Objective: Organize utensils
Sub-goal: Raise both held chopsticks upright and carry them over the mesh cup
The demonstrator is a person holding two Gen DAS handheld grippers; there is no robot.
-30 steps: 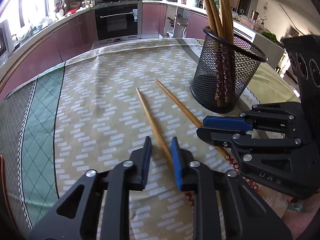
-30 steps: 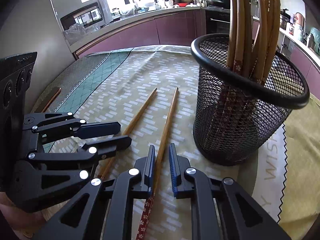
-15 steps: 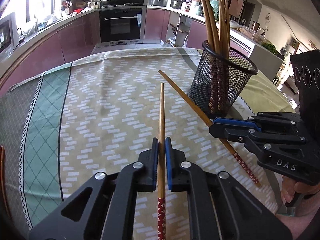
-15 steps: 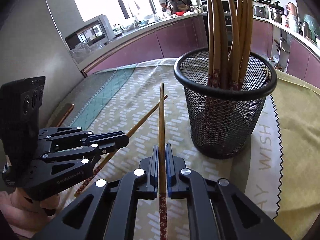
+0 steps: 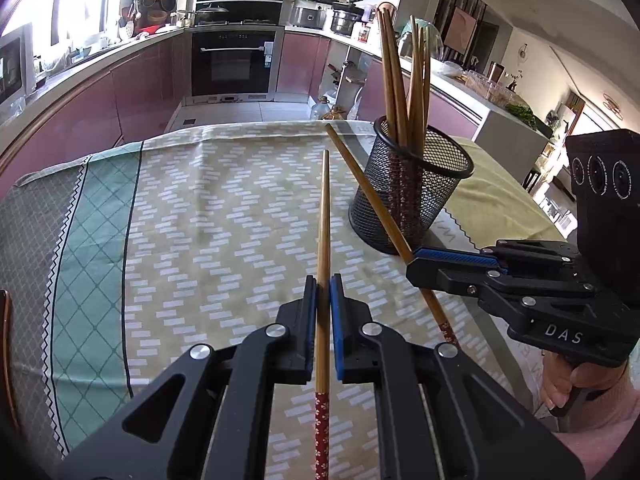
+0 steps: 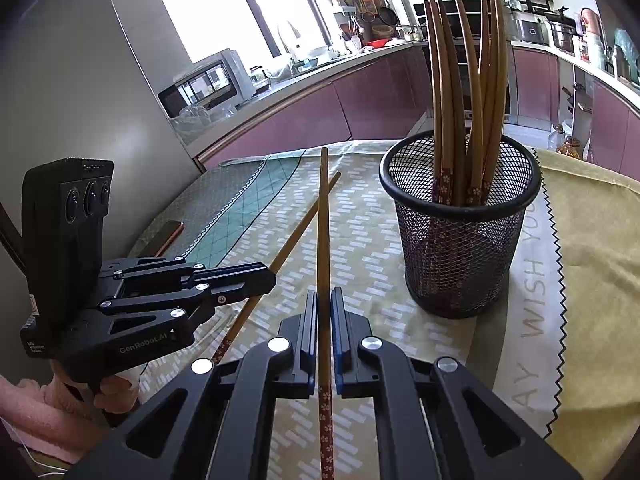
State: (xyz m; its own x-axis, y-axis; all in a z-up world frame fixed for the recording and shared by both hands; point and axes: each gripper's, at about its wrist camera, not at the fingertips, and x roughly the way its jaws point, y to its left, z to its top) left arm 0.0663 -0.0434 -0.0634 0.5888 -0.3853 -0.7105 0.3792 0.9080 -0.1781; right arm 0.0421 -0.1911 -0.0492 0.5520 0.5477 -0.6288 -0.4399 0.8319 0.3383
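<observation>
Where the left wrist camera looks down its own fingers, the left hand-held gripper (image 5: 324,304) is clenched on a wooden chopstick (image 5: 323,240), whose shaft runs straight out between the blue pads and away over the patterned cloth of the tabletop (image 5: 200,220). Its red flowered end (image 5: 321,428) sticks back toward the camera, behind the pads. To the right, the right hand-held gripper (image 5: 416,264) comes in from the side, grasping a second chopstick (image 5: 368,196) that slants up and left, its tip ending near the first one's tip without touching it. This second stick passes in front of the black mesh holder (image 5: 412,200), which stands upright on the cloth with a bundle of chopsticks (image 5: 404,76) in it. A hand (image 5: 576,384) in a pink sleeve grips the right tool's handle.

From the right wrist camera, the right hand-held gripper (image 6: 324,304) is closed on its chopstick (image 6: 323,240), the shaft centred between the pads and pointing ahead, the red patterned end (image 6: 326,432) trailing back. At left, the left hand-held gripper (image 6: 268,276) holds the other chopstick (image 6: 296,232), which crosses behind the right one near the far ends. Just right of the held stick, well clear of it, stands the mesh holder (image 6: 460,256) with its chopstick bundle (image 6: 464,92), beside printed lettering on a yellow cloth (image 6: 592,260).
</observation>
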